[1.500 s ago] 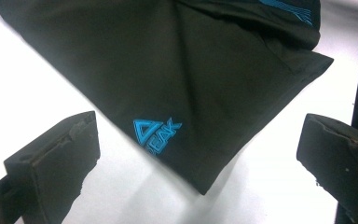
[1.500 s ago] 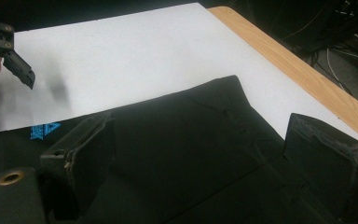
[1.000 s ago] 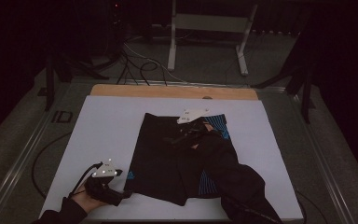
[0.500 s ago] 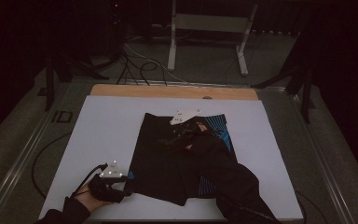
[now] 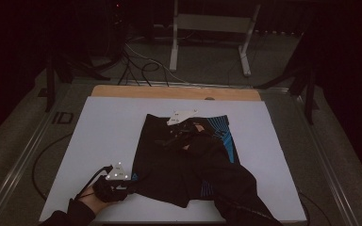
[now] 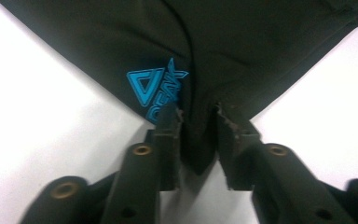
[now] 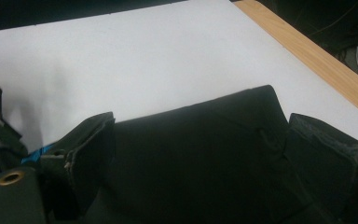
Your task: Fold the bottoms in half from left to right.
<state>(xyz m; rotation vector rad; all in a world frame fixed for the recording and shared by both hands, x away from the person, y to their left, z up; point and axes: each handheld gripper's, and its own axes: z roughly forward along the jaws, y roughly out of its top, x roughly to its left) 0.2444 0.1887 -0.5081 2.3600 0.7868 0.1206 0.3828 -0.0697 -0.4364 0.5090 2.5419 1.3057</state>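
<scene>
Two grippers: both yours, working black shorts
Table (image 5: 99,141): white top, wooden far edge
Shorts (image 5: 184,174): black, blue print, spread mid-table toward the near right
Left gripper (image 6: 198,116): near left, jaws just closing, clamped on the shorts' corner
Right gripper (image 5: 181,134): far side over the shorts, grip unclear

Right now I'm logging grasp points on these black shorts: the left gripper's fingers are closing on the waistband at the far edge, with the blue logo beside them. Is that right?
Not quite. The left gripper is closing its fingers on a pointed corner of the shorts at the near edge, as the high view shows. The blue logo is beside them, seen in the left gripper view.
</scene>
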